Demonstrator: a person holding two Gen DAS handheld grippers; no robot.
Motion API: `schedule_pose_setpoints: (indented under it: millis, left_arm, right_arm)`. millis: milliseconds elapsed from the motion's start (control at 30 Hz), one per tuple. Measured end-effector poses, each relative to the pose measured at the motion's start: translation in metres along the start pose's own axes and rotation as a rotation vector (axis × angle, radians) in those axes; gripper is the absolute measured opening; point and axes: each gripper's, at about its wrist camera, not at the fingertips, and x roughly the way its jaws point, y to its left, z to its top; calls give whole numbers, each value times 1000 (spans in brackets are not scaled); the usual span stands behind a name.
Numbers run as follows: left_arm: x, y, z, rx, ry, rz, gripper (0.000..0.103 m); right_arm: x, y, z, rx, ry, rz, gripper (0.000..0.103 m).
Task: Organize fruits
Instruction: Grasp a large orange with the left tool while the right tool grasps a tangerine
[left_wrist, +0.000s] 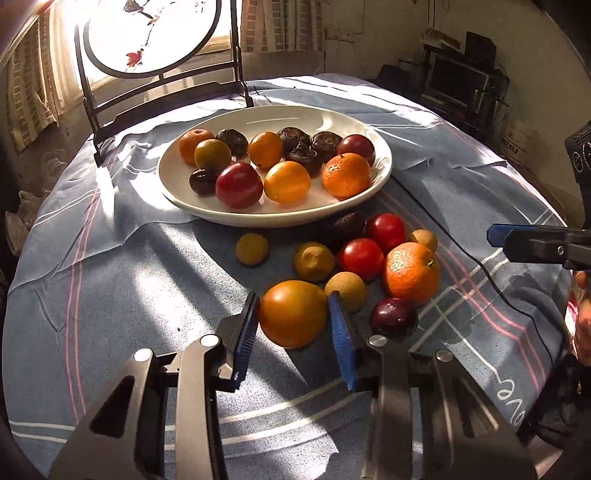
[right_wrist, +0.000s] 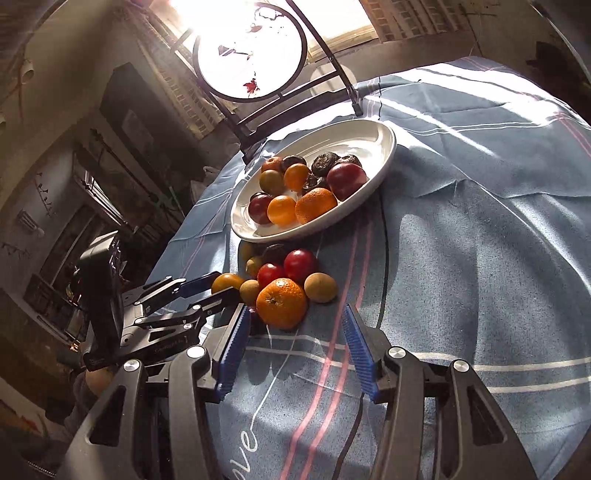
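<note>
A white plate (left_wrist: 380, 162) holds several fruits: oranges, red and dark plums, wrinkled dark fruits. It also shows in the right wrist view (right_wrist: 384, 155). More fruit lies loose on the cloth in front of it. My left gripper (left_wrist: 293, 314) has its blue pads on both sides of an orange-yellow fruit (left_wrist: 293, 314) and touching it; the fruit sits on the cloth. A mandarin (left_wrist: 412, 273) lies to its right. My right gripper (right_wrist: 295, 328) is open and empty, just short of the mandarin (right_wrist: 282, 302). It shows at the right edge of the left wrist view (left_wrist: 495, 234).
The round table has a blue striped cloth (left_wrist: 110, 295). A black cable (left_wrist: 480, 266) runs across it on the right. A dark metal chair (left_wrist: 162, 85) with a round back stands behind the plate. Red tomatoes (left_wrist: 362, 258) and brownish small fruits (left_wrist: 314, 260) crowd the loose pile.
</note>
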Motion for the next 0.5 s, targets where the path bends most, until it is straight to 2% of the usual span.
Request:
schedule_pose_setpoints:
  millis: [100,300,500]
  left_arm:
    - [-8,-2,-8,-2,-15,-16,37]
    - [-40,8,-28,-68,-69,-37,37]
    - [-54,14,-41,-95,-82,-38,37]
  right_arm:
    - [10,8,-3,-33,31,-20,53]
    - [35,35,-4,-100,74,-41,53]
    - [63,41,5,-79,95,-115,53]
